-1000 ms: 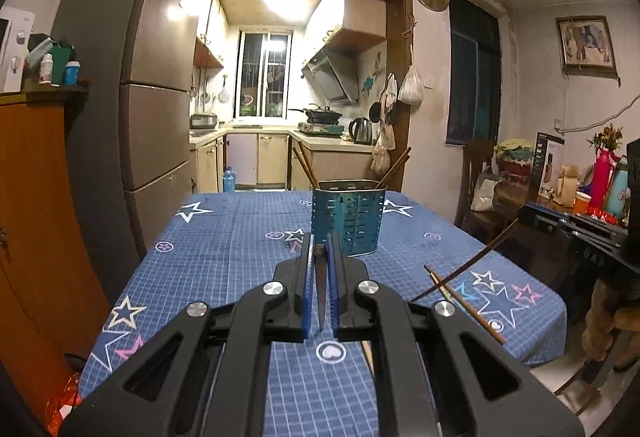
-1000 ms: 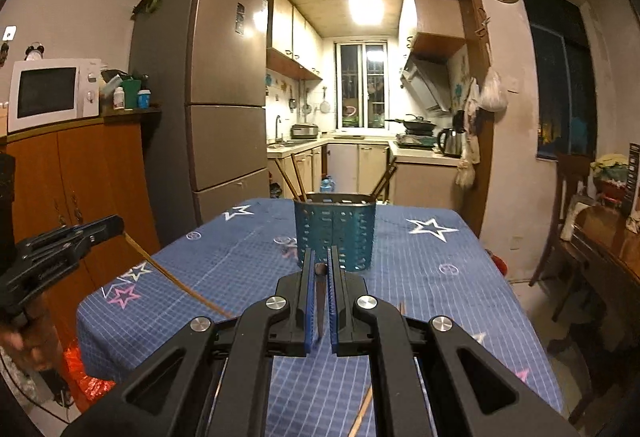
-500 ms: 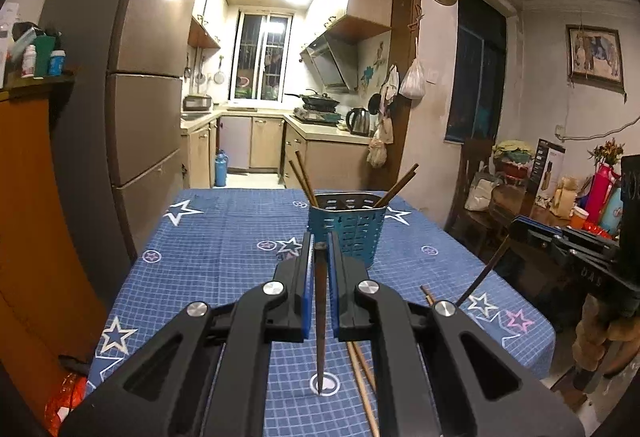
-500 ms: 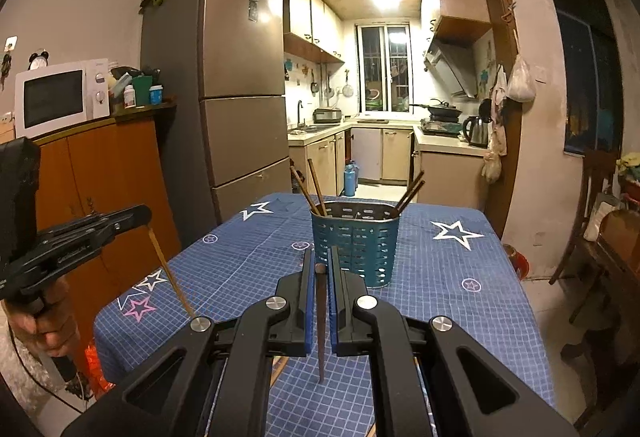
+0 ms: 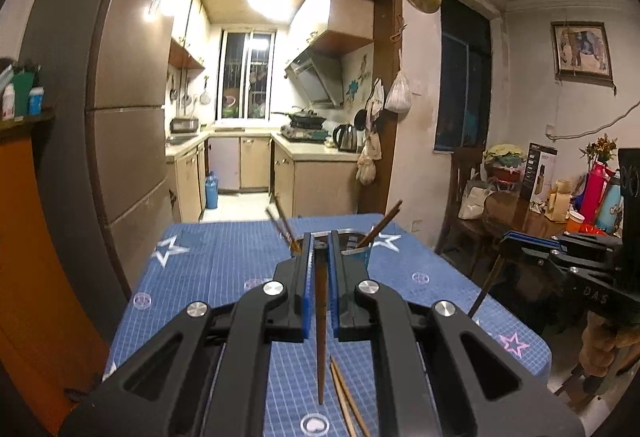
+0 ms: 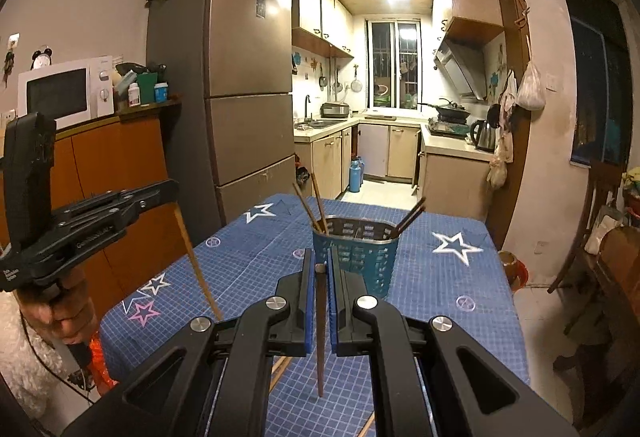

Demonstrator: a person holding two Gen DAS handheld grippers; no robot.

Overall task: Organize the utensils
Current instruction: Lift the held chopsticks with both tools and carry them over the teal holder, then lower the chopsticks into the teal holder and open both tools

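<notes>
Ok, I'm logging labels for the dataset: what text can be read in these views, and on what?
"DAS": on the right gripper body, possibly part of a longer word.
Lettering on the left gripper side: blurred, unreadable.
Print on the fridge sticker: too small.
Print on the black box: too small.

Dim room, ceiling-light glare, fisheye edges

The left gripper points slightly downward with its jaws closed tight. The right gripper has the same pose, jaws also closed tight. A hand grips the handle under the left gripper, seen from the right wrist.
</notes>
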